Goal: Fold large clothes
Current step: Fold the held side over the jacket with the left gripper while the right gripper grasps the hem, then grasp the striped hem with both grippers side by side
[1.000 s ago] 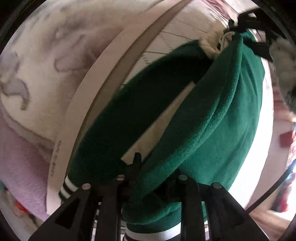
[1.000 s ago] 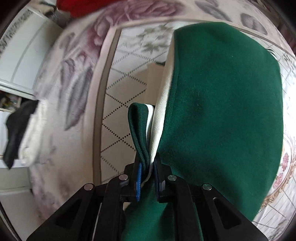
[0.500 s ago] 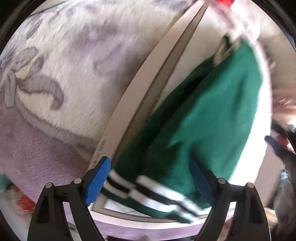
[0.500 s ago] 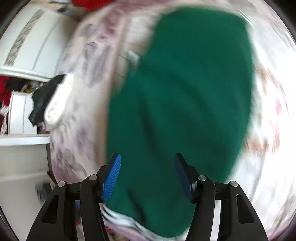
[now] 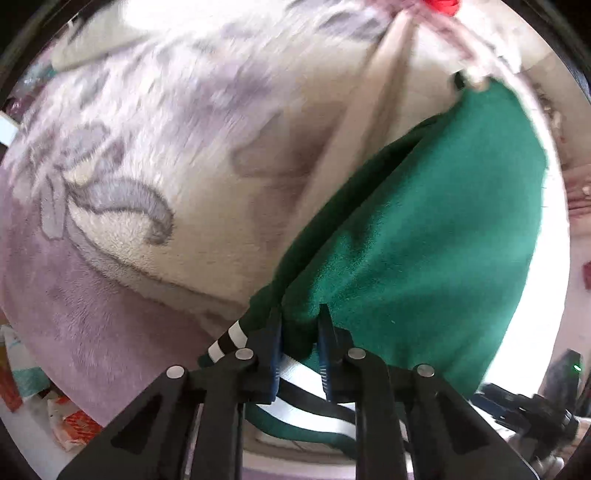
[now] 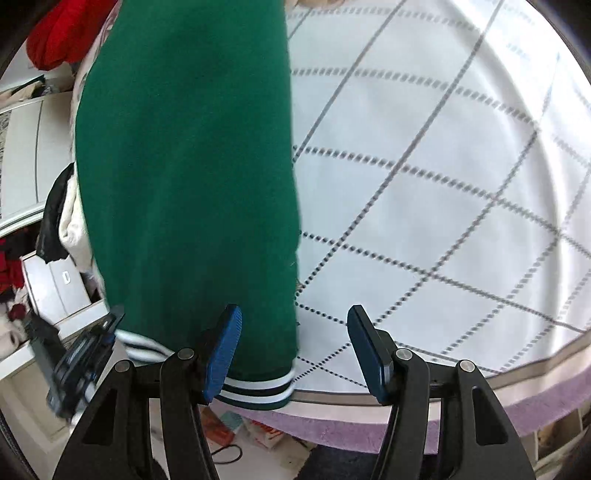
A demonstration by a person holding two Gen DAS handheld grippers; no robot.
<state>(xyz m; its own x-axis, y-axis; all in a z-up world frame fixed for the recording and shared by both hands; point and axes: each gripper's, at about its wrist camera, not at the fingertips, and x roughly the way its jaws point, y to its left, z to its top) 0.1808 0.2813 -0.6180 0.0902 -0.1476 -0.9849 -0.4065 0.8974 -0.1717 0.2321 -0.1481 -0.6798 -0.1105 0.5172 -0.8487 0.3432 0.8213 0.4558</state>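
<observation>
Motion blur smears the floral blanket (image 5: 155, 140) in the left wrist view. The green garment (image 6: 192, 155) runs past the right wrist view's top edge. A red item (image 6: 59, 33) is cut off at the corner, unidentifiable.

The jacket (image 5: 424, 236) was a deep solid green, with a hem band (image 6: 258, 389) striped white and dark green at about 6 o'clock in the right wrist view. The sheet (image 6: 443, 166) under it was white with a grey diamond grid of dotted and solid lines. The fleece blanket (image 5: 129, 166) was cream with lilac-grey flowers, going plain lilac toward 8 o'clock in the left wrist view. Both grippers were black with blue pads (image 6: 223, 350). Something bright red (image 6: 62, 33) sat at 10 o'clock in the right view.
</observation>
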